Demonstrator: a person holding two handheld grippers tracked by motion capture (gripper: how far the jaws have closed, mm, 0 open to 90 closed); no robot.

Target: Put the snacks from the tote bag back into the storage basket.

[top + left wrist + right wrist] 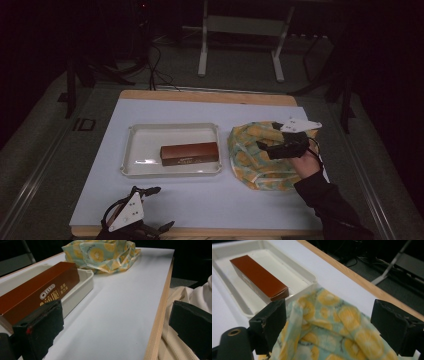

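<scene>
My right gripper [270, 136] hovers, jaws wide, over the crumpled cloth [250, 160] beside the tray [131, 150]. My left gripper [152, 207], jaws wide, rests at the desk [200, 200] edge; its view reads "OREO" on the box [37, 297].

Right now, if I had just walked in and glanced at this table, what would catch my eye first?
Probably the crumpled cloth with its yellow fruit print on pale blue, lying at the right of the white table. The right gripper hovers over it, jaws spread wide. Next, the brown Oreo box lying in the white tray at the centre.
</scene>
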